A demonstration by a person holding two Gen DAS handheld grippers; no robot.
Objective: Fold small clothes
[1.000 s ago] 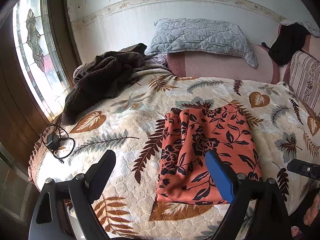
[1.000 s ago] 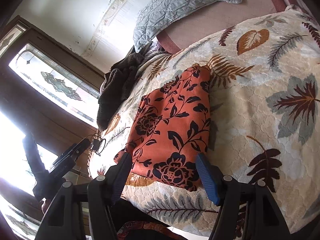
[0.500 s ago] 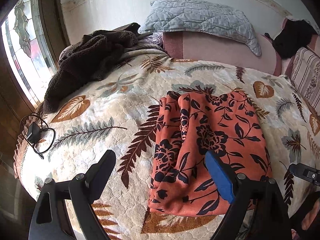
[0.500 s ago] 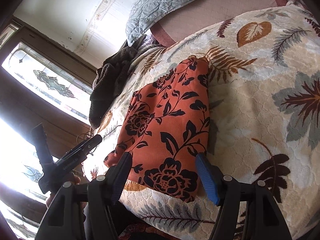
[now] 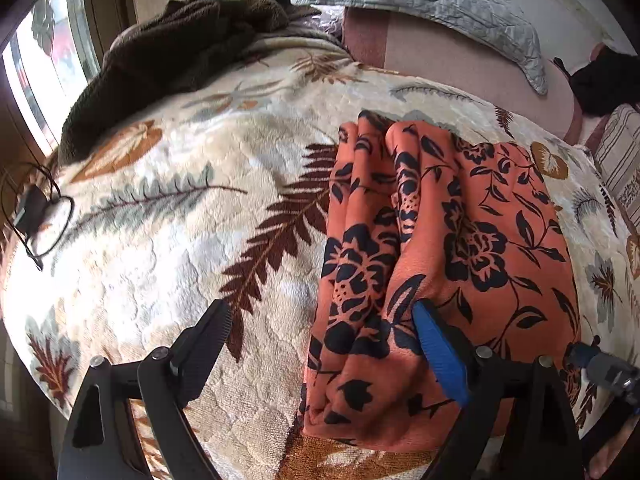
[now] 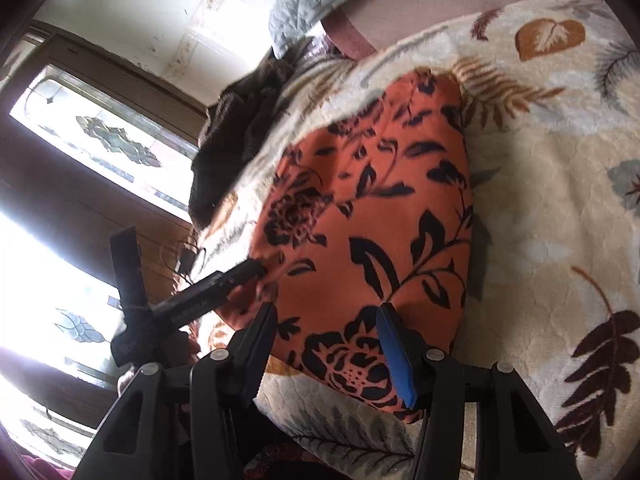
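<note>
An orange cloth with a black flower print (image 5: 460,240) lies folded on the leaf-patterned blanket (image 5: 200,220); rumpled folds run along its left side. My left gripper (image 5: 320,320) hangs open and wide just over the cloth's near left edge, its blue pad above the fabric and its black finger over the blanket. In the right wrist view the same cloth (image 6: 372,208) fills the middle. My right gripper (image 6: 326,328) has the cloth's near edge between its jaws, which are closing but do not press on it. The left gripper (image 6: 216,284) shows at the cloth's far corner.
A brown fleece garment (image 5: 172,52) lies heaped at the back left by the window. A grey quilted pillow (image 5: 432,0) leans on the pink headboard. A black cable with a plug (image 5: 32,212) sits at the left bed edge. A striped cushion (image 5: 620,152) lies at right.
Both grippers have come down and closer to the cloth, which now looks larger in both views. The right gripper's jaws have narrowed around the near edge.
</note>
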